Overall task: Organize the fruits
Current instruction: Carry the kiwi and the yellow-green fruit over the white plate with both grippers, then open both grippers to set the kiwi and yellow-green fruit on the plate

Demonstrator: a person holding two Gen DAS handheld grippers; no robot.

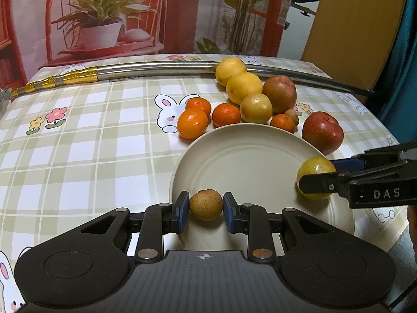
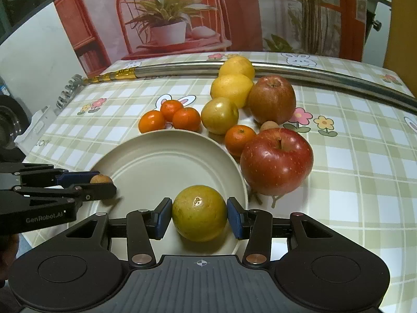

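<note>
Blue pads of left tongs (image 1: 206, 206) pinch a longan (image 1: 206, 205), right tongs (image 2: 199, 217) a guava (image 2: 199, 213); dropped from height, either rolls off the plate (image 1: 242, 140) beneath.

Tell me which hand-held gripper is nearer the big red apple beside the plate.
Right. The right hand-held gripper, holding a yellow-green fruit, sits just beside the red apple; the left hand-held gripper is across the plate.

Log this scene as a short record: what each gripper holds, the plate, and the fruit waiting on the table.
left gripper: jaws shut on small brown fruit, over plate
right gripper: jaws shut on yellow-green fruit, over plate
plate: cream, nothing lying loose on it
fruit on table: four mandarins, two lemons, two apples, one yellow-green fruit, one small brown fruit
</note>
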